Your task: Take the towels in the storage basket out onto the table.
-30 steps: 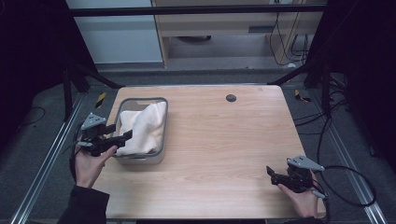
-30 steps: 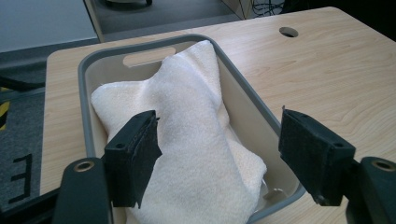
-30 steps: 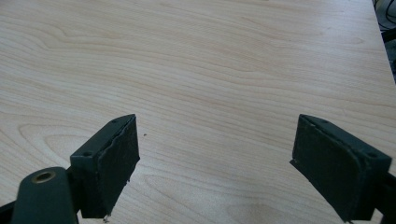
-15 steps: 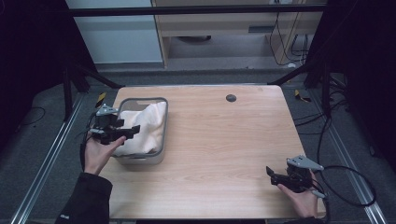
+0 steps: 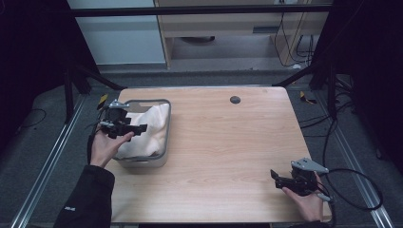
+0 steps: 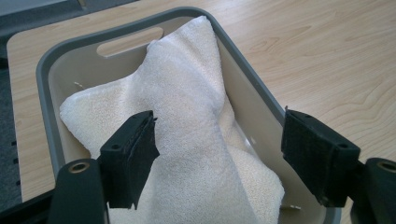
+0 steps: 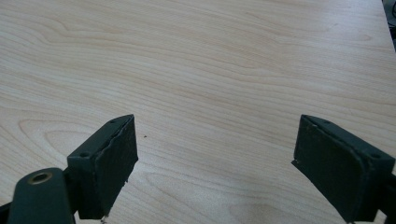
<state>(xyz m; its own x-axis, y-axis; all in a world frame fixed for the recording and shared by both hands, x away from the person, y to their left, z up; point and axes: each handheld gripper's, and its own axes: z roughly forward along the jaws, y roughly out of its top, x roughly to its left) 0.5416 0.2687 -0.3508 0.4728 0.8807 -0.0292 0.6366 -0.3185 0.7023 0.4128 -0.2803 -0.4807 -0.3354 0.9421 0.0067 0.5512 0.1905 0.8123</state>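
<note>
Left hand-held gripper (image 5: pixel 135 129) moved over towel (image 5: pixel 152 130), jaws apart

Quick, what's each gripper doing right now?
Left gripper: open, above the towel in the bin.
Right gripper: open, holding nothing, over the table.

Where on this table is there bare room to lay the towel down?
The table is bare wood from the basket across to the right gripper, with one small dark round spot near the far edge. The crowded part is the left side: the towel fills the basket, left gripper over it.
</note>
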